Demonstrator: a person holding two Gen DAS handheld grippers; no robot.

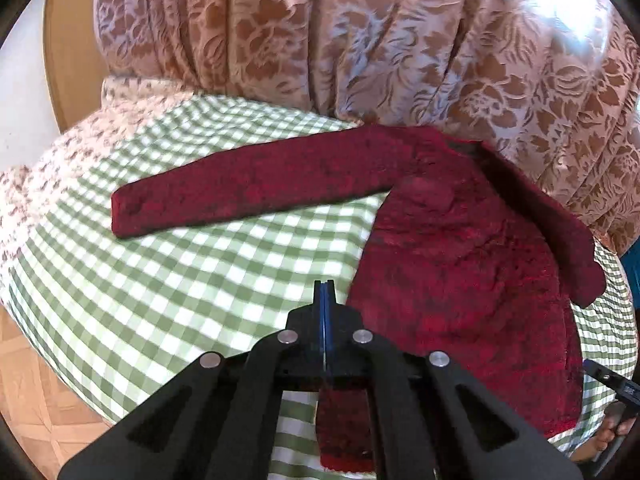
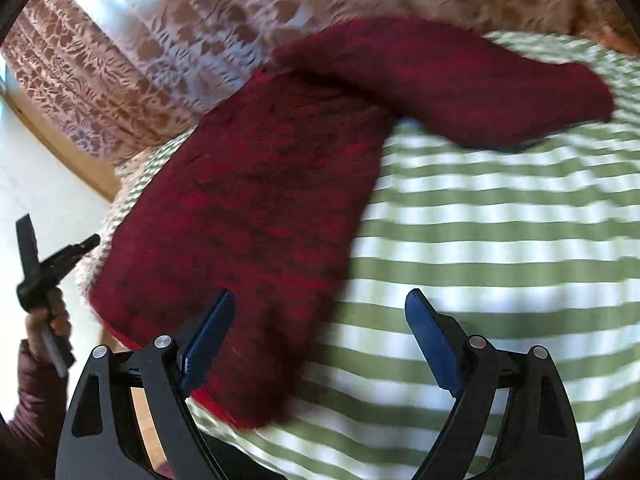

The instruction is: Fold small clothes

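A small dark red knitted sweater lies flat on a green-and-white checked cloth. One sleeve stretches out to the left, the other lies along its right side. My left gripper is shut and empty, above the cloth just left of the sweater's hem. In the right wrist view the sweater fills the left middle, its sleeve reaching right. My right gripper is open, its left finger over the sweater's bottom corner. The view is blurred by motion.
A pink floral curtain hangs behind the cloth-covered surface. A floral fabric lies under the checked cloth at the left. Wooden floor shows below left. The left gripper and the hand holding it show in the right wrist view.
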